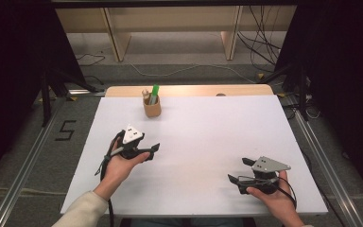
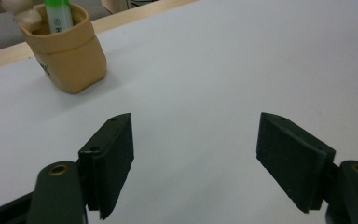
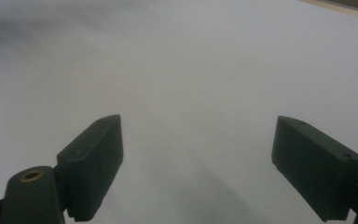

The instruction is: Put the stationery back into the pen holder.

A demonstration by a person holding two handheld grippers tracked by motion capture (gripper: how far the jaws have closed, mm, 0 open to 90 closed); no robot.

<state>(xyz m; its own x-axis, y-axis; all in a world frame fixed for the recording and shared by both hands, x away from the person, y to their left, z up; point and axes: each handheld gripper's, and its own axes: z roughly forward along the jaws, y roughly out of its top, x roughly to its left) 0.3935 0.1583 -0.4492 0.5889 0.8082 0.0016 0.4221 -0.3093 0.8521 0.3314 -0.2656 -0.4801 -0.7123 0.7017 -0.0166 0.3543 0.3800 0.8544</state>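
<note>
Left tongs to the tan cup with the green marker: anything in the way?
Nothing visible. The left tongs stand open over bare white table, and the tan cup with the green marker sits farther off, up and left in the left gripper view, with open surface between.

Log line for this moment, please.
left gripper: open, empty, facing cup | cup: holds green marker | right gripper: open, empty, over table

Little tan cup (image 1: 152,108) stood upright near the table's far edge, holding a green marker (image 1: 154,93) and something pale.
</note>
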